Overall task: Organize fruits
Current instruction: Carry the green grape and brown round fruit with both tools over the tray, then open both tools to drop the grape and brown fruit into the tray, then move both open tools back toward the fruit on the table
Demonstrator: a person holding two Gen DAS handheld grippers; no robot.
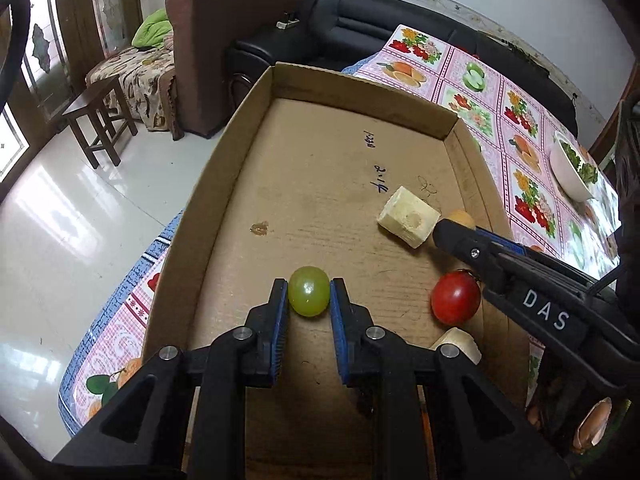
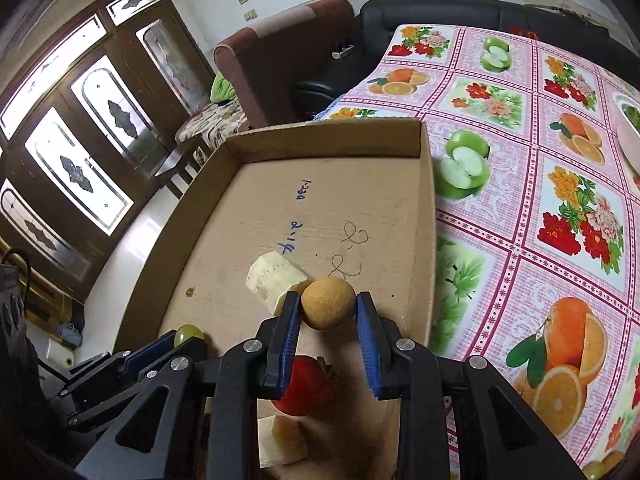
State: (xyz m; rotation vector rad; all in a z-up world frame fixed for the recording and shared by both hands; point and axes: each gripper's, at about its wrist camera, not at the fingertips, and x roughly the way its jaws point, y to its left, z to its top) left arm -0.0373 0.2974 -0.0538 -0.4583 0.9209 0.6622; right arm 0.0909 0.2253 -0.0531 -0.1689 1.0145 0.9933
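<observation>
On the left, the left gripper [image 1: 309,294] pinches a green grape [image 1: 309,291] across its middle, just above the near floor of the cardboard tray [image 1: 208,184]; small, smooth and soft, it probably wants light pressure; to the right, the right gripper [image 2: 328,312] clamps a firmer tan round fruit [image 2: 328,303] above the tray's right side; both point steeply downward.

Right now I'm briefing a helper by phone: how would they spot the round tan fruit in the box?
Find the shallow cardboard box on the pink fruit-print tablecloth. Near its right wall, the right hand-held gripper pinches the tan fruit, just past a red tomato. It is matte, brownish and ball-shaped, unlike the pale blocky chunk beside it and the glossy green grape.
</observation>
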